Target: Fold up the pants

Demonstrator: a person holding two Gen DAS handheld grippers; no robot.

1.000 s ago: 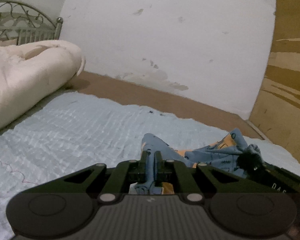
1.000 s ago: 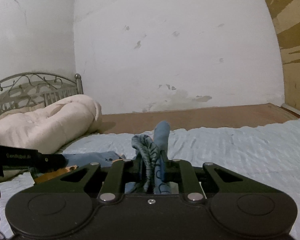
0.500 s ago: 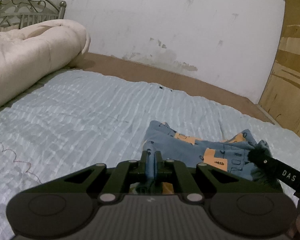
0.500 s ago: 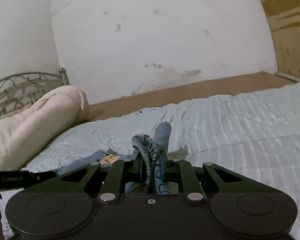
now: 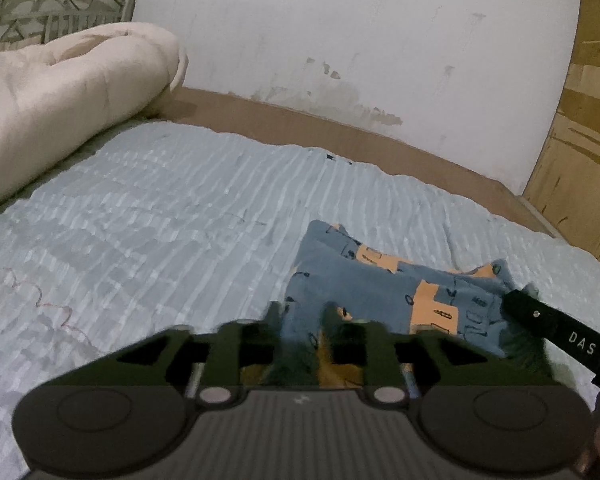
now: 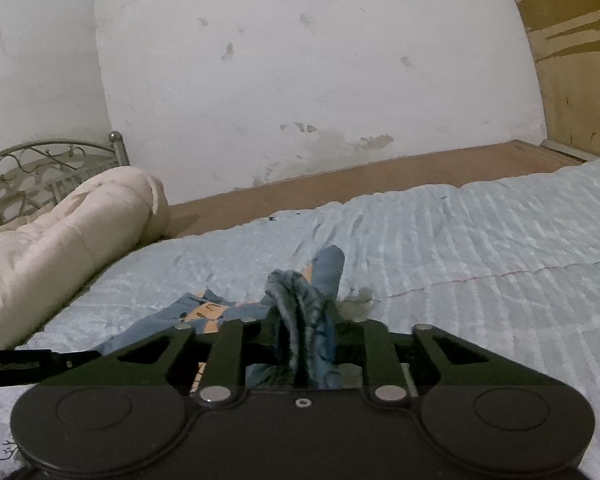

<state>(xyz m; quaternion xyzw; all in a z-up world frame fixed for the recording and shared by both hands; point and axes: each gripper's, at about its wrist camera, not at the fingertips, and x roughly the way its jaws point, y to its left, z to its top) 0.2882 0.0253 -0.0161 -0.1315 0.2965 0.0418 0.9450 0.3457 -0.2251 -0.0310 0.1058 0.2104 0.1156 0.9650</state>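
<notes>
Pants (image 5: pixel 384 292) sit on the pale blue bedspread (image 5: pixel 160 216), toward the right side in the left wrist view, spread partly flat with a bunched end at each gripper. Soft blue fabric, orange blocks, small dark print; far corner is rounded and lies flat, edges rumpled

Left gripper (image 5: pixel 303 314): fingers parted by a moderate gap, pants fabric lies between and below them; can't tell if either pad touches the cloth, view is motion-blurred here

Right gripper (image 6: pixel 304 312): fingers drawn in on a thick gathered wad of the pants (image 6: pixel 300 300), folds stand up between them, one tube of fabric pokes up past the tips. In the left view its finger (image 5: pixel 556 332) shows as a black bar marked "DAS", tip on the right end of the pants

Room: wide stretch of bedspread to the left of the pants and beyond them up to its far edge; also wide on the right in the right wrist view. Bedspread is ribbed, wavy rows, one loose red thread (image 5: pixel 40 300) near left. Far edge meets a brown strip (image 5: pixel 340 132), then a stained white wall (image 5: pixel 360 40). Left boundary: rolled cream comforter (image 5: pixel 60 92), puffy, against a metal scroll headboard (image 5: pixel 40 12). Right boundary: wood panel (image 5: pixel 580 140)
</notes>
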